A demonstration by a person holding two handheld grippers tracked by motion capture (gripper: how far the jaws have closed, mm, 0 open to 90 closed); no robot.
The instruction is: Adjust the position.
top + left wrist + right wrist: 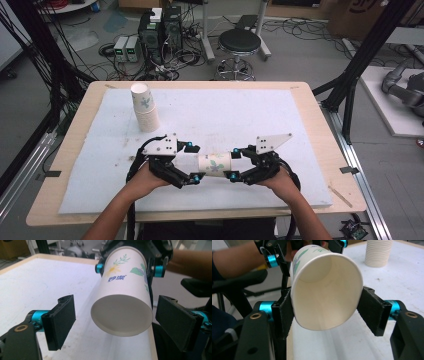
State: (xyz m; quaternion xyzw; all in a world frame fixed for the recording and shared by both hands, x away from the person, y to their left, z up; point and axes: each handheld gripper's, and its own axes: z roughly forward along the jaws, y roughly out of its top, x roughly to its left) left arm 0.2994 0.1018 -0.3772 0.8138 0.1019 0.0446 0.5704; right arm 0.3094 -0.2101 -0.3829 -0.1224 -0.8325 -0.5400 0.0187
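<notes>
Paper cup (215, 165), lying level: your right gripper (233, 163) pinches its rim; your left gripper (194, 162) gapes around its base, untouching

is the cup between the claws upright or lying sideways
Sideways. The paper cup lies level above the table, its rim squeezed oval in the right claw, its base toward the open left claw.

Paper cup (123, 302) between wide jaws, untouched; far gripper (130, 267) clamps it
</notes>
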